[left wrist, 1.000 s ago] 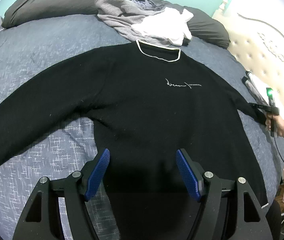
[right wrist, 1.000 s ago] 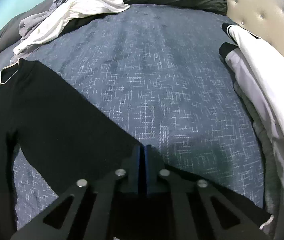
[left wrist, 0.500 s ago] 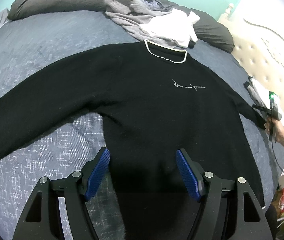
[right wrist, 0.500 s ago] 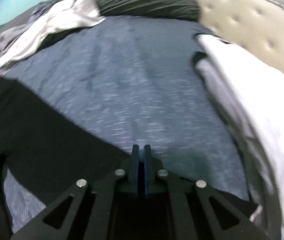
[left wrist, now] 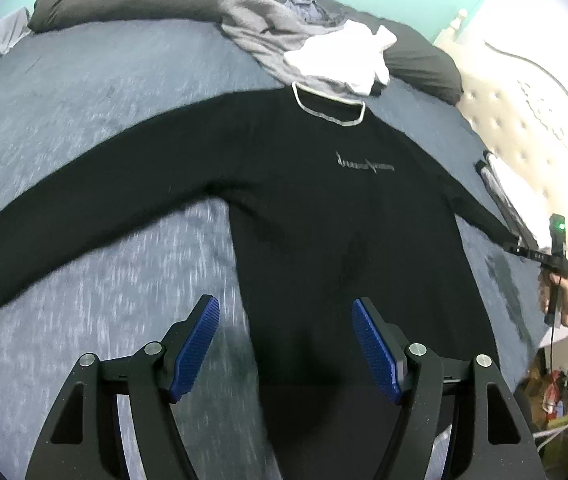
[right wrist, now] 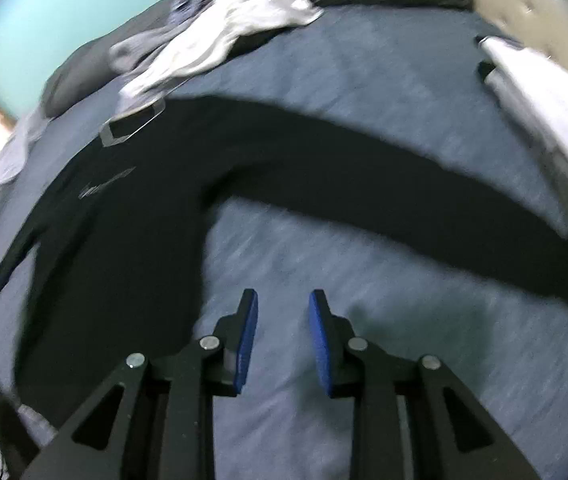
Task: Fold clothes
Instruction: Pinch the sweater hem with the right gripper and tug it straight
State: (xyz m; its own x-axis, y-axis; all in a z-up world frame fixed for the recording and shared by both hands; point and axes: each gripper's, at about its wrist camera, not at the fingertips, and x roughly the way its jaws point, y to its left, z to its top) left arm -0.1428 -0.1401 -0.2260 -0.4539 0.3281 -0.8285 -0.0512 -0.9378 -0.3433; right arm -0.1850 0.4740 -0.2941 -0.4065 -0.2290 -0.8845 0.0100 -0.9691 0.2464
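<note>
A black sweater (left wrist: pixel 315 216) lies face up, sleeves spread, on the grey-blue bedspread (left wrist: pixel 84 92). Over its hem hangs the left gripper (left wrist: pixel 284 344), jaws wide apart, holding nothing. Beyond the sweater's collar sits a heap of grey and white clothes (left wrist: pixel 323 48). Off the sweater's right sleeve, the right gripper (right wrist: pixel 283 340) hangs partly open and empty.

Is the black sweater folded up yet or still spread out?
Spread out. The black sweater lies flat on the bed, both sleeves stretched sideways.
</note>
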